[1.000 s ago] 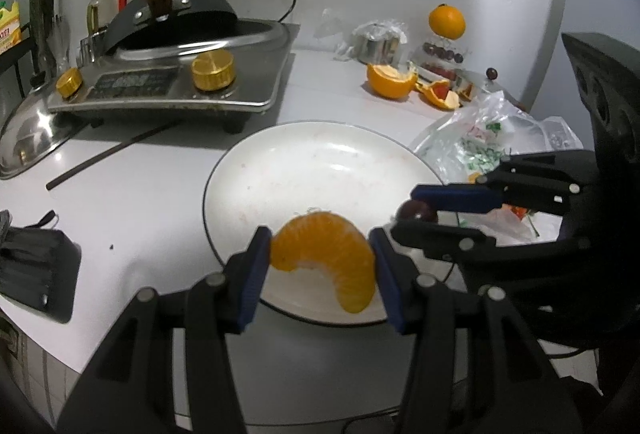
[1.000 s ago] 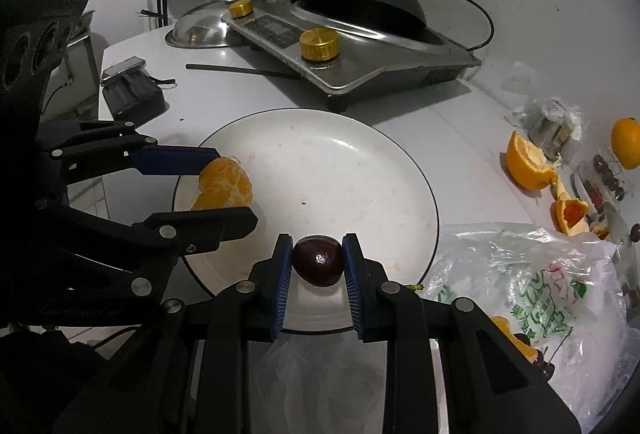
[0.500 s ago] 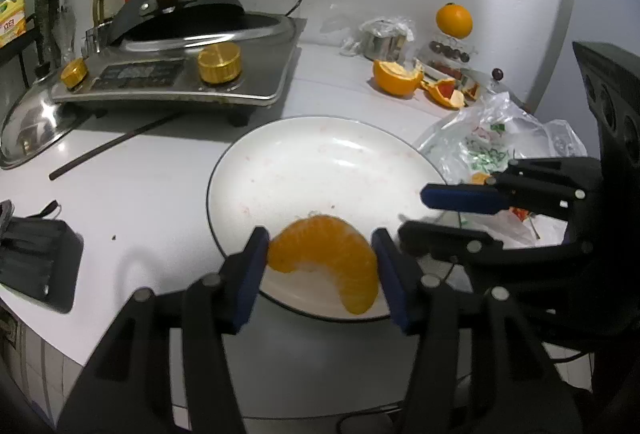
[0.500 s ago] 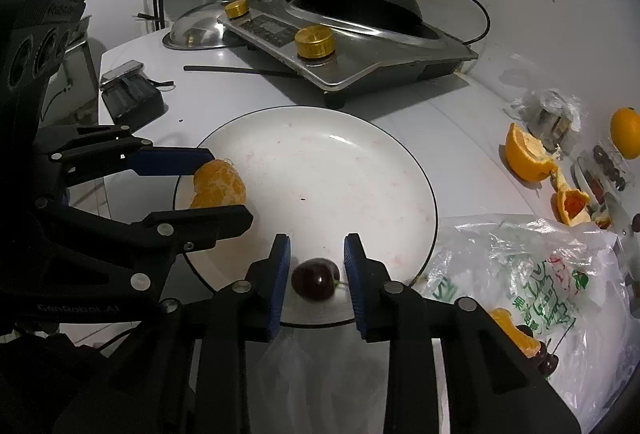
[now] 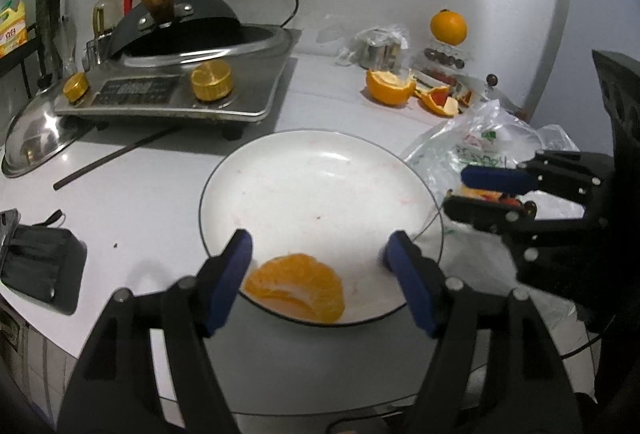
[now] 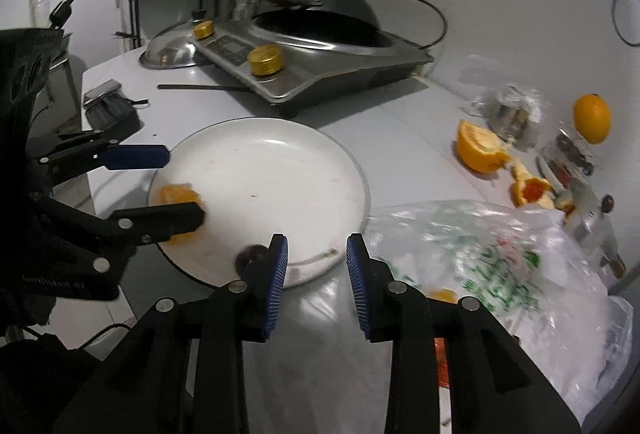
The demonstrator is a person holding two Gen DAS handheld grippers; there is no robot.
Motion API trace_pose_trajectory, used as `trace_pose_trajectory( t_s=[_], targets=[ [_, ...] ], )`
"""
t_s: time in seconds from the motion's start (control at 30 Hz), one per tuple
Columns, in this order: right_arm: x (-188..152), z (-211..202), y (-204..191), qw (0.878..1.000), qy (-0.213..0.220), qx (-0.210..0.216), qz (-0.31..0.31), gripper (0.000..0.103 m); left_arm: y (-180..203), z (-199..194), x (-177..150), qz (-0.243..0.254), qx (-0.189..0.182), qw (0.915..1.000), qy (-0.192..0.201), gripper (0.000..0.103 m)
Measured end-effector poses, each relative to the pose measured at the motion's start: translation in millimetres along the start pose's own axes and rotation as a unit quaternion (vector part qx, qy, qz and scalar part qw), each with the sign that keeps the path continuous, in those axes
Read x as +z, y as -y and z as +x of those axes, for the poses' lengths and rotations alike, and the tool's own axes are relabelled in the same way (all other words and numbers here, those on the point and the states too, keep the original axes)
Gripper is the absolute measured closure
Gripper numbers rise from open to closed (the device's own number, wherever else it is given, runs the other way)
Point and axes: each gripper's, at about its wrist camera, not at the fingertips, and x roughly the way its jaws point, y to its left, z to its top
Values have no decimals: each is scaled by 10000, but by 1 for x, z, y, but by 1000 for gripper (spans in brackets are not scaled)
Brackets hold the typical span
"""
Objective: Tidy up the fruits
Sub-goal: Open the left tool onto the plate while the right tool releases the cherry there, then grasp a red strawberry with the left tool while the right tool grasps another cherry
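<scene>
Peeled orange segments (image 5: 298, 288), a soft, juicy and easily crushed cluster, are seen lying on the near rim of the round white plate (image 5: 320, 170), and would best be pinched lightly across their curved backs. They sit between the widening jaws of the left gripper (image 5: 318, 252), whose pads are not touching them, while a small dark cherry (image 6: 252, 254) rests on the plate's near edge just left of the empty right gripper (image 6: 316, 262), its jaws parted. To the right, more fruit is held loosely in a crumpled clear plastic bag (image 6: 480, 246).
</scene>
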Motion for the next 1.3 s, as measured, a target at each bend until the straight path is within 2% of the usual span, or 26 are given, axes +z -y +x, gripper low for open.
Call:
trace_pose_trajectory(
  t_s=[0.67,1.3],
  targets=[
    [-51,-44,64,9973,242,-338,613,70,77,-1,11,510,-213,9984,81,30],
    [-106,-57,124,9915,262,-478,1177,70,156,17,14,1161,-344,9925,-171,30]
  ],
)
